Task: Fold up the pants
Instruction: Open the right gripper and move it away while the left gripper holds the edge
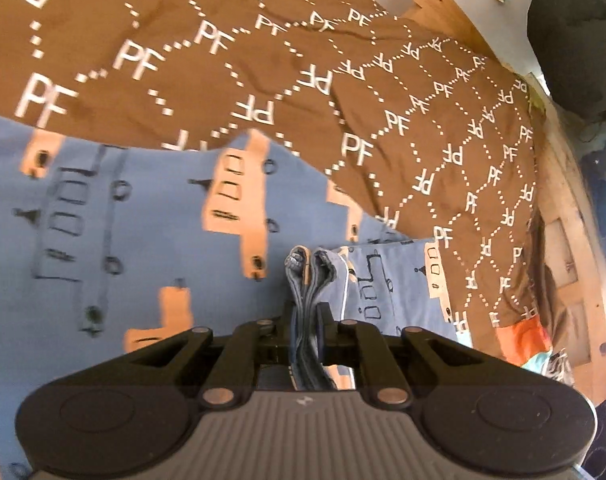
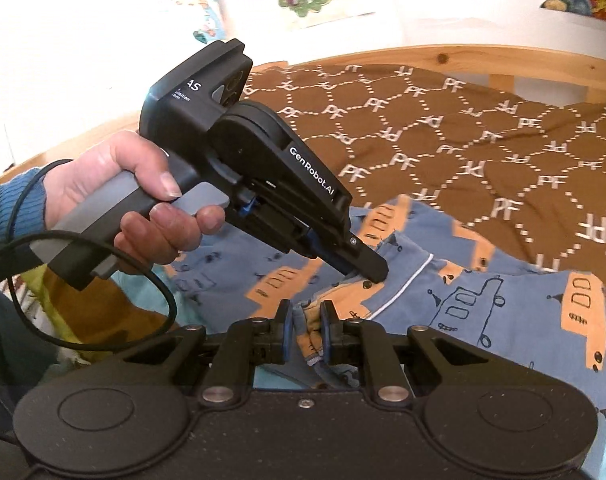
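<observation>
Pants point(image 1: 143, 240): blue fabric, printed with orange blocks and dark outline drawings; white piping along one seam. Bedspread point(image 1: 423, 92): brown, with white "PF" letters linked by dotted white lines. Bed frame point(image 2: 463, 60): light wood. Sleeve point(image 2: 19, 204): blue knit.

Brown blanket point(image 1: 231, 40): white letters "PF", again and again, some upside down, joined by white dotted lines.
Left gripper point(image 2: 377, 274): white words "GenRobot.AI" on its black side.
Top of the left gripper: white letters "AS". Two small lines sit under them. They look like "...uisition" and "...tem", but part is cut off.
Pants point(image 2: 483, 312): drawn shapes only, no words to read.
</observation>
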The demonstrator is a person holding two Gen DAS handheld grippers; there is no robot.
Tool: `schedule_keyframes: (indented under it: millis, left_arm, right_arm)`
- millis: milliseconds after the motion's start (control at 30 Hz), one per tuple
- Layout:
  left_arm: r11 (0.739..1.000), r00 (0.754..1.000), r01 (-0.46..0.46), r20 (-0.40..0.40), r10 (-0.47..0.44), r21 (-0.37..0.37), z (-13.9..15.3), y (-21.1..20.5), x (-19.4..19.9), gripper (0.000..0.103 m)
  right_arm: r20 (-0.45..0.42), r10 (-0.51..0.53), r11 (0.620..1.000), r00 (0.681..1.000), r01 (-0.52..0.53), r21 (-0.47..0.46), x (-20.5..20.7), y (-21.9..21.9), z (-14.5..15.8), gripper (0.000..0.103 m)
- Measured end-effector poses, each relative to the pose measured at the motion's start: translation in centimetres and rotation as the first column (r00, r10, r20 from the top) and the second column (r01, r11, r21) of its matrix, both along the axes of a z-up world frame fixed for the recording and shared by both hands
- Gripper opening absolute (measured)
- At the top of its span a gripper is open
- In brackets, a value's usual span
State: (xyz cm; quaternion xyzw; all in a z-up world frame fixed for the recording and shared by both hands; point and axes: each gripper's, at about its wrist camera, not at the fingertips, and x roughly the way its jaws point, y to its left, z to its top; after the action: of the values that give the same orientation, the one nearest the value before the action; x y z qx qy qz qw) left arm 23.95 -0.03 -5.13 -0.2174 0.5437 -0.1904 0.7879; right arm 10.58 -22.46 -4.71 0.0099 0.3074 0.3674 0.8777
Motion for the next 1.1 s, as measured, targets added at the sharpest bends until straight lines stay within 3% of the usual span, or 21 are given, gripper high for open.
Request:
schedule_keyframes:
  millis: [100,233,333,400,467,533,567,633,700,833,933,1067,1100]
  left_arm:
    - [1.0,1.0,-0.009,0.005,0.009,-0.001,-0.2,0.8,-0.3,0.01]
    - [1.0,0.999,0.002,0.038,-0.003,0.008,-1.5,1.2,-1.2,0.014]
    - [0.999,0.999,-0.035,0.031,0.036,-0.036,-1.9,1.9,-1.8,0.019]
    - [0.999,0.998,-0.04,0.046,0.041,-0.023,-1.3,1.8,-1.9,0.024]
    - [0.998,0.994,-0.036,0.108,0.031,0.045,-0.2,1.2,-2.2,0.045]
    - [0.992,0.982,-0.062,0.186,0.041,0.11,0.7,0.2,-2.6,0.051]
    - [0.988,0.975,-0.08,0.217,0.049,0.135,0.9,-0.3,-2.8,0.054]
    - [0.975,0.958,-0.128,0.279,0.073,0.184,1.0,-1.5,-3.1,0.062]
    - [0.957,0.947,-0.162,0.312,0.081,0.242,0.6,-2.7,-3.1,0.064]
    - [0.929,0.93,-0.203,0.358,0.084,0.308,-0.5,-3.7,-3.4,0.064]
    - [0.924,0.924,-0.222,0.37,0.098,0.311,-0.9,-3.5,-3.8,0.064]
    - [0.924,0.919,-0.234,0.378,0.108,0.304,-1.2,-3.2,-3.9,0.063]
    - [0.924,0.919,-0.234,0.379,0.109,0.302,-1.2,-3.2,-3.9,0.063]
  right_arm:
    - [-0.029,0.024,1.0,0.999,-0.024,0.004,0.4,0.7,-0.4,0.015]
    - [-0.047,0.074,0.995,0.996,-0.077,-0.069,0.3,2.2,-1.4,0.018]
    - [-0.024,0.079,0.994,0.997,-0.081,-0.079,-0.5,1.9,-0.9,0.028]
    - [0.033,0.039,0.994,0.999,-0.035,-0.099,-1.2,0.6,-0.1,0.048]
    - [0.108,-0.053,0.985,0.993,0.07,-0.155,-1.3,-1.0,0.6,0.055]
    - [0.211,-0.178,0.938,0.961,0.231,-0.259,-1.0,-2.0,0.9,0.074]
    - [0.287,-0.239,0.883,0.928,0.33,-0.334,-0.6,-2.3,0.8,0.085]
    - [0.381,-0.279,0.812,0.881,0.428,-0.396,0.2,-2.7,0.3,0.085]
    - [0.418,-0.28,0.803,0.864,0.45,-0.391,1.3,-2.9,-0.2,0.089]
    - [0.444,-0.211,0.797,0.871,0.416,-0.438,4.1,-1.5,-2.7,0.091]
    - [0.471,-0.198,0.722,0.86,0.452,-0.523,5.7,-1.2,-4.9,0.088]
    - [0.519,-0.319,0.618,0.793,0.589,-0.52,6.9,-4.5,-5.3,0.09]
    - [0.517,-0.334,0.612,0.789,0.598,-0.518,7.0,-5.3,-5.3,0.09]
